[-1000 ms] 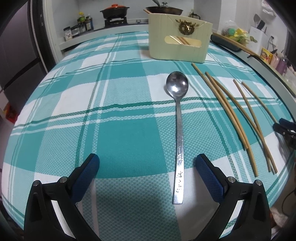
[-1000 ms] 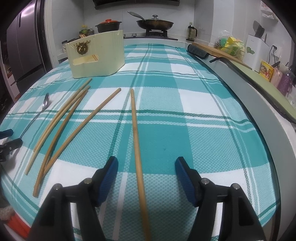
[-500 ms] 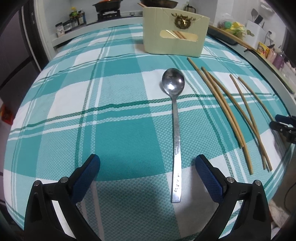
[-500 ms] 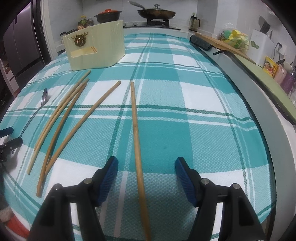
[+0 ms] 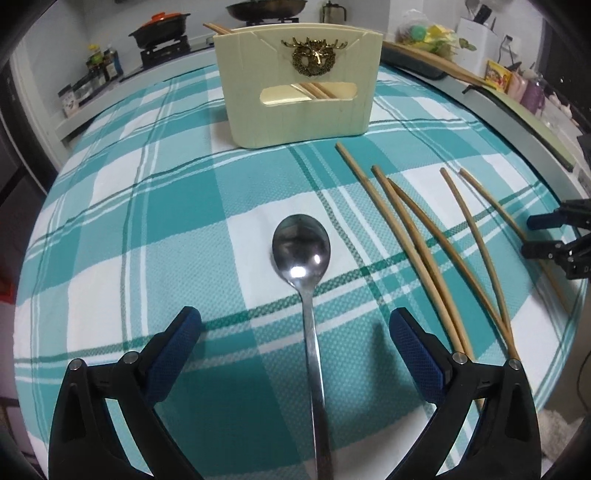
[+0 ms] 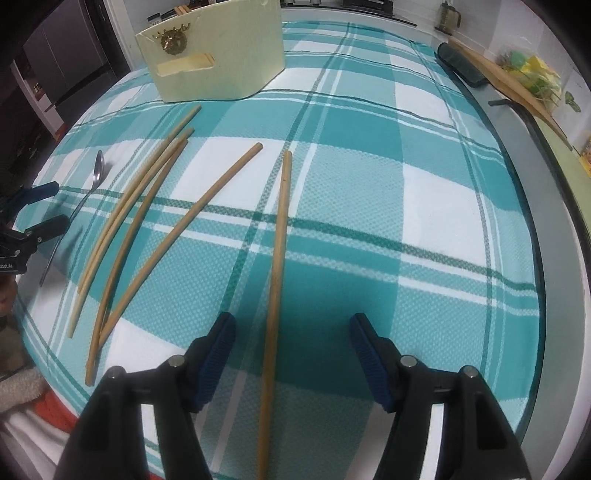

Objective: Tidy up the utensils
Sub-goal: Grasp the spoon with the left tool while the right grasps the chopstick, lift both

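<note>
A steel spoon (image 5: 302, 251) lies on the teal checked cloth, its handle running between the open jaws of my left gripper (image 5: 294, 328). Several wooden chopsticks (image 5: 406, 236) lie to its right. A cream utensil box (image 5: 299, 85) with a gold emblem stands behind, two chopsticks inside. My right gripper (image 6: 291, 328) is open over the handle end of one chopstick (image 6: 279, 243). The other chopsticks (image 6: 147, 210) lie to its left, with the spoon (image 6: 96, 173) and left gripper (image 6: 40, 210) at the far left. The box (image 6: 214, 55) stands far left.
The table's right edge (image 6: 546, 206) curves close by. A counter beyond holds a wooden board (image 6: 509, 77), bottles and packets. A stove with pans (image 5: 162, 26) stands behind the table. My right gripper shows at the right edge of the left wrist view (image 5: 554, 236).
Both grippers have moved forward and lower over the table. The spoon's handle and the single chopstick now reach further between the open jaws. Nothing has been gripped.
</note>
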`<control>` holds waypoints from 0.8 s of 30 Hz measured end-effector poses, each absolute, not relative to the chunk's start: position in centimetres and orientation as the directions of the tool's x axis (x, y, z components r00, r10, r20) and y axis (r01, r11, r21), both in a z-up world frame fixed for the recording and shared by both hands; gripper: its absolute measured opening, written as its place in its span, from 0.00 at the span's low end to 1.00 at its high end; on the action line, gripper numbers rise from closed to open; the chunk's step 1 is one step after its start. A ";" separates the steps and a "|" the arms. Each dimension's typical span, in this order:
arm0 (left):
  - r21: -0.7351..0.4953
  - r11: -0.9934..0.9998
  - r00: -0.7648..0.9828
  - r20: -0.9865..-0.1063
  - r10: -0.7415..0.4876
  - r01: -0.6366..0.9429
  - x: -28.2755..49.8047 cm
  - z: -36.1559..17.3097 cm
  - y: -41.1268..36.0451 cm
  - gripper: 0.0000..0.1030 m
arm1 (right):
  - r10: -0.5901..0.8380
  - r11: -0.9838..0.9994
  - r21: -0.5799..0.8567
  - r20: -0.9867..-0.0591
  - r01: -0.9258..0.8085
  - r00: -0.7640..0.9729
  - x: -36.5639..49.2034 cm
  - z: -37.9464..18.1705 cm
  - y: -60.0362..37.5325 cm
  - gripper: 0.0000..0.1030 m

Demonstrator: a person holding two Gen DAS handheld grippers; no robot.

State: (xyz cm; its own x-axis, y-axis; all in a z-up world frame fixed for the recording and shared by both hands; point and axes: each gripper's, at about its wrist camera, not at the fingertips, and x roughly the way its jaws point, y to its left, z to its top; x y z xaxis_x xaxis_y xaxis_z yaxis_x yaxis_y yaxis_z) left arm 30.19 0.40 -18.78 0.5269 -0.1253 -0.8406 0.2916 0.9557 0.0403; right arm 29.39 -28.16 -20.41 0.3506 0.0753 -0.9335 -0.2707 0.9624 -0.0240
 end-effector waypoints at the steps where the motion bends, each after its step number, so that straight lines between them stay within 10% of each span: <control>1: 0.054 0.956 0.528 -0.842 -0.112 0.288 30.7 -19.0 0.2 0.98 | 0.071 0.958 -0.035 -0.932 -0.283 0.356 30.1 -20.4 -28.0 0.57; 8: -0.006 0.956 0.514 -0.842 -0.163 0.294 32.4 -19.8 0.1 0.78 | 0.094 0.954 -0.015 -0.934 -0.300 0.346 34.7 -20.2 -27.0 0.51; 11: -0.022 0.943 0.536 -0.819 -0.208 0.332 32.3 -19.3 -0.3 0.35 | 0.097 0.947 -0.026 -0.927 -0.319 0.362 36.0 -20.3 -25.9 0.29; 12: -0.023 0.941 0.534 -0.819 -0.211 0.337 32.4 -19.2 -0.3 0.35 | 0.081 0.947 -0.045 -0.924 -0.317 0.374 36.4 -20.3 -25.6 0.08; 24: -0.097 0.951 0.691 -0.665 -0.282 0.295 27.6 -10.9 3.1 0.34 | 0.233 0.969 0.136 -0.787 -0.207 0.572 31.5 -12.3 -27.2 0.06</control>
